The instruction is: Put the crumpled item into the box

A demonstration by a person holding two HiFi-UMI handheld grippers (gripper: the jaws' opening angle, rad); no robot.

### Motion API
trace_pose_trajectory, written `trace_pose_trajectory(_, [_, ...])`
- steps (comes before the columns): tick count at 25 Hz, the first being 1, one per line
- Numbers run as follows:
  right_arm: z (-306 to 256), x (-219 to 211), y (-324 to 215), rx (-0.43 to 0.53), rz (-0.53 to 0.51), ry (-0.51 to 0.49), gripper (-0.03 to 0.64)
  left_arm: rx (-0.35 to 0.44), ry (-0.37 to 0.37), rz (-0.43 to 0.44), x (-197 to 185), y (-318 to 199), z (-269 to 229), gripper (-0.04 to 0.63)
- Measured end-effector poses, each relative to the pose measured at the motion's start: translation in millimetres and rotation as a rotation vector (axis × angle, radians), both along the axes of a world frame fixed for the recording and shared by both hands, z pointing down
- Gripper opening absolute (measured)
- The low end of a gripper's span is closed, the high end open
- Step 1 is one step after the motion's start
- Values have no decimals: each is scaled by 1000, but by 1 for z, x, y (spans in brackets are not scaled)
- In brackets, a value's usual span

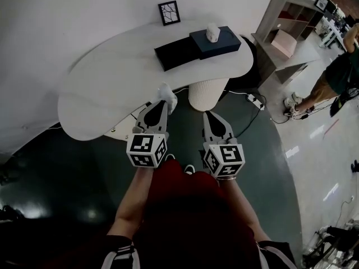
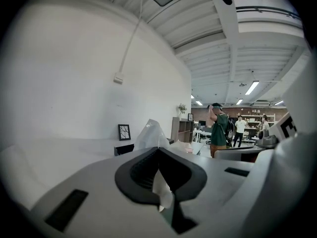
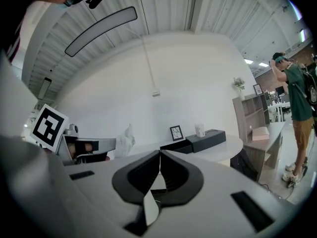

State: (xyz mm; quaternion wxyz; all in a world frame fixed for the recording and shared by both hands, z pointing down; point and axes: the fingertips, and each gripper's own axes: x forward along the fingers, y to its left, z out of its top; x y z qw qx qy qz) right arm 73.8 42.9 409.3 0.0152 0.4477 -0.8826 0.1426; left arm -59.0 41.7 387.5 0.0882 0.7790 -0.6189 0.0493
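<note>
**Q:** A white curved table (image 1: 106,88) on a dark floor (image 1: 56,172), with an open-plan office beyond. Where is the crumpled item (image 1: 168,93)?

**A:** White and wrinkled, it's pinched in your left gripper (image 1: 164,101) at the table's near edge, well apart from the black box (image 1: 176,54). Your right gripper (image 1: 209,115) has its jaws pressed together on nothing.

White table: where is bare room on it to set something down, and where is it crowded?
The white table is bare across its left lobe and near side, from the black box to the left rim. The right end is crowded: black box, tissue box beside it, framed picture behind. The left claw holds the crumpled item over the near edge.
</note>
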Motion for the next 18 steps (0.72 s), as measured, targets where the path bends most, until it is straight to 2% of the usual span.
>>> trace_pose_trajectory(8, [9, 0, -32, -29, 35, 10, 15, -19, 4, 10, -10, -39, 7, 25])
trace_pose_trajectory(18, [8, -14, -107, -33, 86, 11, 15, -34, 18, 62, -22, -115, 16, 25])
